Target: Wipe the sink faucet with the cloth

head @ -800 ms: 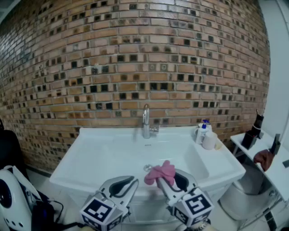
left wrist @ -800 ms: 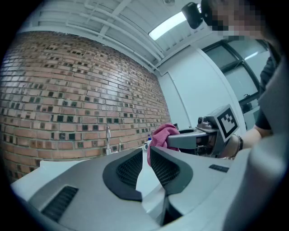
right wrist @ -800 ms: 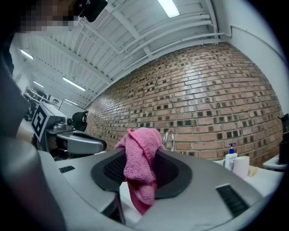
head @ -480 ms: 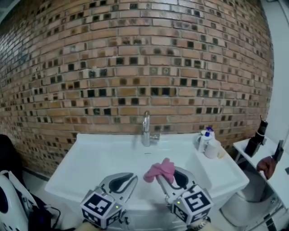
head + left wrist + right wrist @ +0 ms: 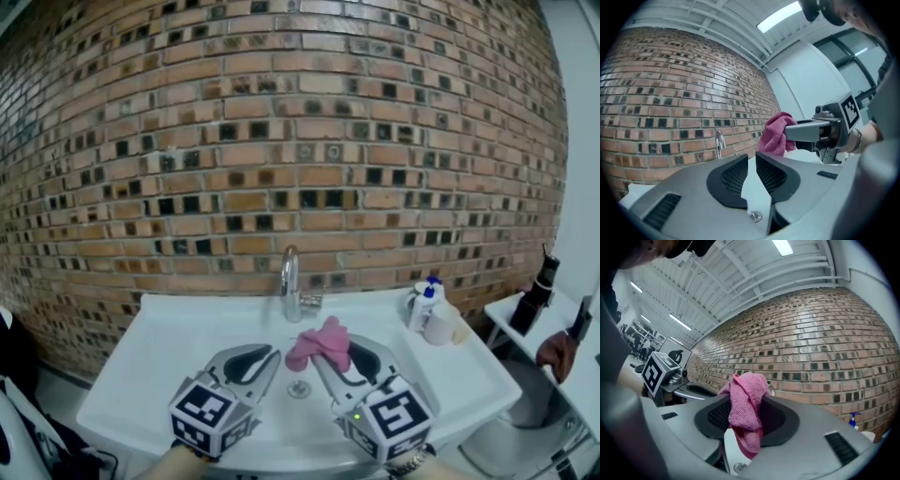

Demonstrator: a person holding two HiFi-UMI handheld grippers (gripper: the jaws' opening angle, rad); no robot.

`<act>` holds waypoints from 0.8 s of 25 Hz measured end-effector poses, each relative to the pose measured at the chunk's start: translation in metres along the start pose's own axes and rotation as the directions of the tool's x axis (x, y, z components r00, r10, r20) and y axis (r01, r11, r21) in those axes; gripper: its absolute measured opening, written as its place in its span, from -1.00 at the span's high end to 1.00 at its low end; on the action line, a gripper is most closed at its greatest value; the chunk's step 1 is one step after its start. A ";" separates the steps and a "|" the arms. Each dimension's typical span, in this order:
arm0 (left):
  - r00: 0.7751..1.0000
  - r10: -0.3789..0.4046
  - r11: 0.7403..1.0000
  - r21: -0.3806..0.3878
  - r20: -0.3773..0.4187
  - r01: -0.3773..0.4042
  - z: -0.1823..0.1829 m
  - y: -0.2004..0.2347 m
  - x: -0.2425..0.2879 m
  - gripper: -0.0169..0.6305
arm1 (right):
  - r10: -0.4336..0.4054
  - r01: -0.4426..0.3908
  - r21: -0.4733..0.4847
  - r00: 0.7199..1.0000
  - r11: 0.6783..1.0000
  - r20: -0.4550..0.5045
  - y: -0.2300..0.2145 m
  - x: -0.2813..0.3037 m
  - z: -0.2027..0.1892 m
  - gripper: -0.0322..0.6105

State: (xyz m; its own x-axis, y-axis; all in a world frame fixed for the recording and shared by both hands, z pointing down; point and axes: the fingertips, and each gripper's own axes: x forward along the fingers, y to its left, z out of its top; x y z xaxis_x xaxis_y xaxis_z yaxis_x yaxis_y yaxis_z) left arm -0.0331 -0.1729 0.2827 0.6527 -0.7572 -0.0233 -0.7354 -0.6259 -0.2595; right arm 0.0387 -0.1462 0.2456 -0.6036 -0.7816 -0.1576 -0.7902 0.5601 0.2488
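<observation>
Cloth (image 5: 319, 343) sits clamped in right claw (image 5: 339, 352) over sink (image 5: 187, 330).

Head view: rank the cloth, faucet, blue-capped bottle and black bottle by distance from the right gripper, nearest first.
1. cloth, held in the right gripper.
2. faucet, straight ahead, centre back.
3. blue-capped bottle, back right.
4. black bottle, far right edge.

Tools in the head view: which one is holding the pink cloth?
The right tool: the pink terry cloth is pinched between its jaws and bunches out past the tips. The left tool is shut on nothing.
</observation>
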 end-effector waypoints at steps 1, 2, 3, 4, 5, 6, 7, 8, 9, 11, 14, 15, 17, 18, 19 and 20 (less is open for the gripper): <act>1.000 0.001 1.000 -0.001 -0.003 -0.001 0.001 0.004 0.005 0.77 | 0.001 -0.001 -0.009 1.000 1.000 0.004 -0.002 0.005 0.002 0.41; 1.000 0.002 1.000 -0.002 -0.007 -0.002 0.001 0.008 0.010 0.77 | 0.001 0.000 -0.015 1.000 1.000 0.005 -0.005 0.009 0.004 0.41; 1.000 0.006 1.000 0.002 -0.010 -0.006 0.001 0.011 0.015 0.77 | 0.000 0.000 -0.020 1.000 1.000 0.001 -0.007 0.014 0.004 0.41; 1.000 0.011 1.000 0.008 -0.012 -0.011 0.001 0.016 0.020 0.77 | 0.001 -0.001 -0.025 1.000 1.000 -0.002 -0.009 0.018 0.005 0.41; 1.000 0.016 1.000 0.015 -0.013 -0.016 0.001 0.020 0.024 0.77 | 0.002 -0.002 -0.031 1.000 1.000 0.001 -0.011 0.023 0.007 0.41; 1.000 0.021 1.000 0.020 -0.013 -0.021 0.001 0.023 0.028 0.77 | 0.003 -0.002 -0.038 1.000 0.999 0.008 -0.012 0.028 0.009 0.41; 1.000 0.026 0.999 0.024 -0.012 -0.026 0.001 0.027 0.031 0.77 | 0.003 -0.002 -0.044 1.000 0.999 0.014 -0.013 0.033 0.011 0.41; 0.999 0.031 0.999 0.026 -0.010 -0.031 0.000 0.030 0.034 0.77 | 0.003 -0.002 -0.048 1.000 0.999 0.017 -0.014 0.037 0.012 0.41; 0.999 0.036 0.999 0.025 -0.008 -0.036 0.000 0.033 0.036 0.77 | 0.002 -0.001 -0.050 1.000 0.999 0.017 -0.014 0.041 0.012 0.41; 0.999 0.044 0.999 0.017 -0.009 -0.044 -0.002 0.038 0.041 0.77 | -0.002 0.003 -0.051 1.000 0.999 0.013 -0.016 0.048 0.012 0.41; 0.998 0.060 0.998 -0.001 -0.009 -0.060 -0.003 0.044 0.047 0.77 | -0.018 0.018 -0.059 1.000 0.998 0.005 -0.021 0.058 0.013 0.41; 0.998 0.067 0.998 -0.005 -0.008 -0.067 -0.003 0.046 0.049 0.77 | -0.024 0.024 -0.063 1.000 0.998 0.003 -0.022 0.061 0.013 0.41; 0.997 0.083 0.997 -0.006 -0.006 -0.083 -0.004 0.051 0.053 0.77 | -0.033 0.033 -0.071 0.999 0.997 0.000 -0.025 0.068 0.014 0.41; 0.996 0.092 0.996 -0.001 -0.003 -0.092 -0.004 0.055 0.055 0.77 | -0.037 0.037 -0.075 0.999 0.996 0.000 -0.026 0.071 0.015 0.41; 0.995 0.101 0.995 0.004 -0.001 -0.101 -0.004 0.058 0.058 0.77 | -0.041 0.041 -0.079 0.999 0.996 -0.001 -0.027 0.075 0.016 0.41; 0.994 0.109 0.994 0.007 0.000 -0.109 -0.005 0.062 0.060 0.77 | -0.045 0.044 -0.082 0.999 0.996 -0.002 -0.027 0.078 0.018 0.41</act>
State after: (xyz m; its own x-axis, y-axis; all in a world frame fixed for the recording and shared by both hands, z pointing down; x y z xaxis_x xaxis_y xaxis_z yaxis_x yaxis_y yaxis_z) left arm -0.0402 -0.2577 0.2696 0.5689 -0.8208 -0.0514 -0.8008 -0.5387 -0.2618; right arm 0.0115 -0.2175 0.2095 -0.5675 -0.8062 -0.1670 -0.8048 0.5003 0.3193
